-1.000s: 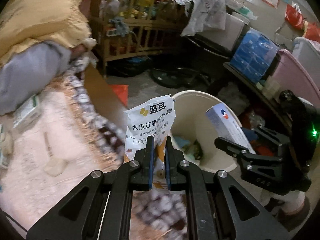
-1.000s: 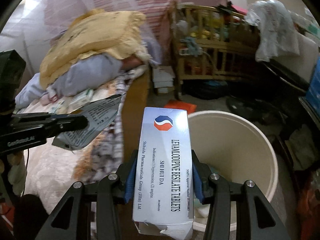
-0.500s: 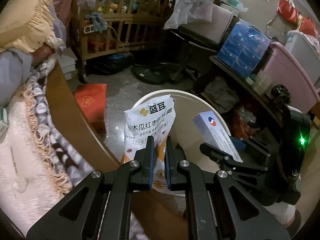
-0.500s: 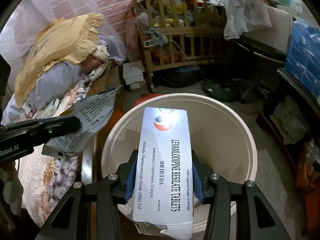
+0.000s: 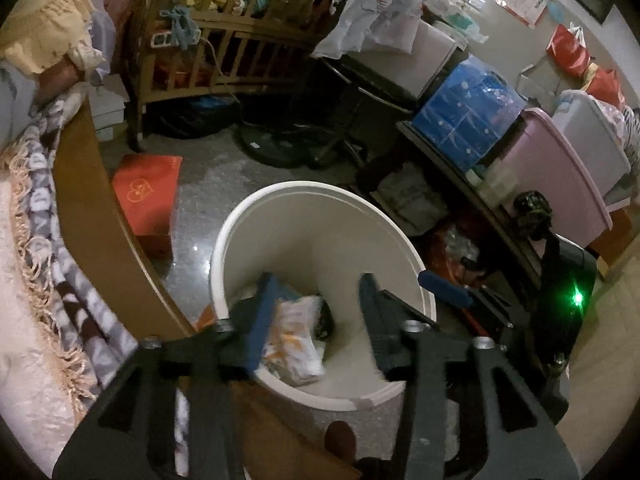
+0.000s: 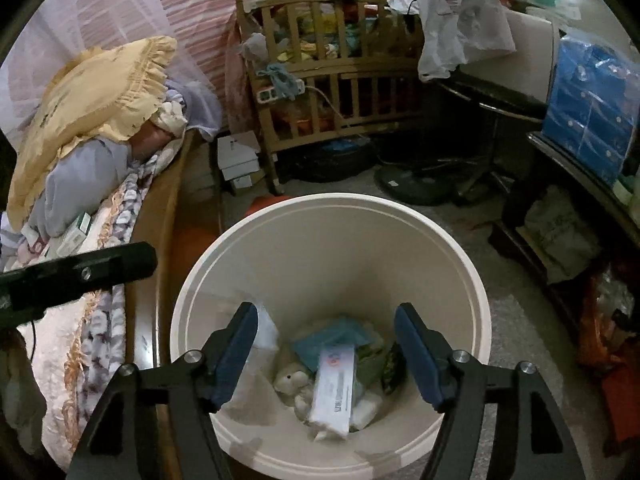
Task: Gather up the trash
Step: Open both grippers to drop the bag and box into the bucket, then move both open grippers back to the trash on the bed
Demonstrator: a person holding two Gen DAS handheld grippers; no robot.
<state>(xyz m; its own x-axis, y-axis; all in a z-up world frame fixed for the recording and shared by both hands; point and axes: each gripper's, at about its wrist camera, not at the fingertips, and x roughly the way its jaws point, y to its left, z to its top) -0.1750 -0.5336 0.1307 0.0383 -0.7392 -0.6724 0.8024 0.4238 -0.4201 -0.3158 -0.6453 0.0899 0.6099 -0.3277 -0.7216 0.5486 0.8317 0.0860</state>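
Cluttered bedroom floor, white bin [image 6: 332, 240] beside bed. Both tongs, left [image 5: 316, 312] and right [image 6: 326, 354], spread wide, empty, above bin; tablet box [image 6: 336, 386] and what looks like the snack pouch [image 5: 296, 340] lie inside below them.

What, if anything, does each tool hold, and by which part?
Nothing. The left tool and right tool are both open above the bin; the tablet box lies inside.

The left gripper [image 5: 316, 312] is wide open above the white bin [image 5: 320, 208], a snack bag [image 5: 296, 340] lying inside
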